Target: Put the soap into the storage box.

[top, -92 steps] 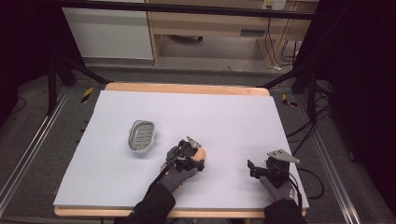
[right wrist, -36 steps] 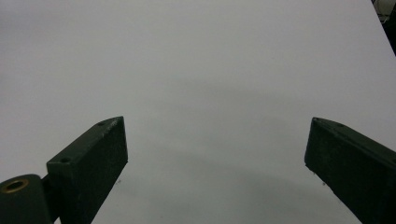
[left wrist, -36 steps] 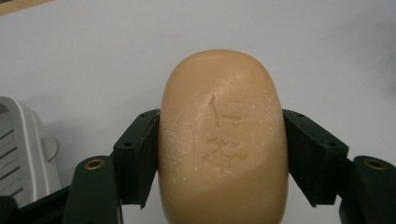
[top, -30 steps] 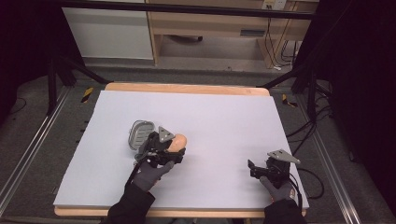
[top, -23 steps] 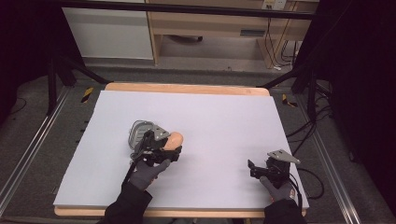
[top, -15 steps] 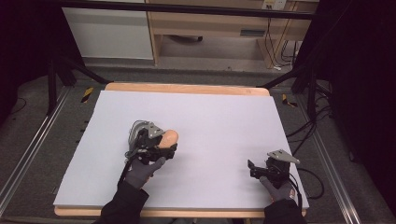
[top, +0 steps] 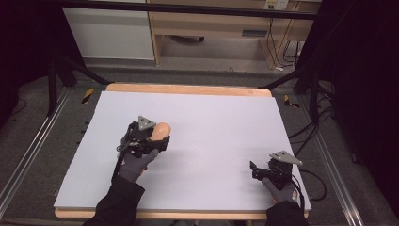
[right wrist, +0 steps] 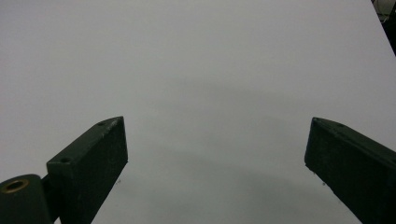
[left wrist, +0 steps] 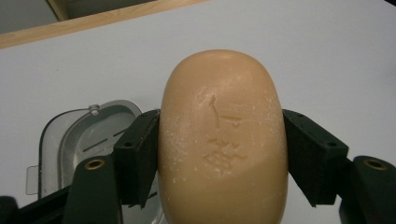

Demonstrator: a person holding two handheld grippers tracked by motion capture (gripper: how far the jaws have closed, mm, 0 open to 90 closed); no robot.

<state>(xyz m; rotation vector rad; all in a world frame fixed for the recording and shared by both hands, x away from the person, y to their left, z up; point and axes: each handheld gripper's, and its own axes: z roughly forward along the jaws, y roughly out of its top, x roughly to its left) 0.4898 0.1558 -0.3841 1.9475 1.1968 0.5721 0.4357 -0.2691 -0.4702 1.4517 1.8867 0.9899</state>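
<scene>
My left gripper [top: 151,139] is shut on a tan oval bar of soap [top: 161,129], left of the table's middle. In the left gripper view the soap [left wrist: 223,140] is squeezed between both black pads [left wrist: 140,149]. A grey metal soap dish [left wrist: 77,140] lies on the white sheet just below and to the left of the soap; its inside looks bare. In the high view the hand and gripper cover the dish. My right gripper [top: 258,169] rests near the front right corner, open, with bare white sheet between its jaws [right wrist: 215,154].
A white sheet [top: 221,122] covers the wooden table, whose far edge [top: 188,89] shows as a tan strip. Metal rails run along both sides on the floor. Cables lie right of the table, and cabinets stand beyond it.
My left gripper has carried the soap leftward and a little away from me, ending over the soap dish and hiding it in the high view. The right gripper has stayed put.
</scene>
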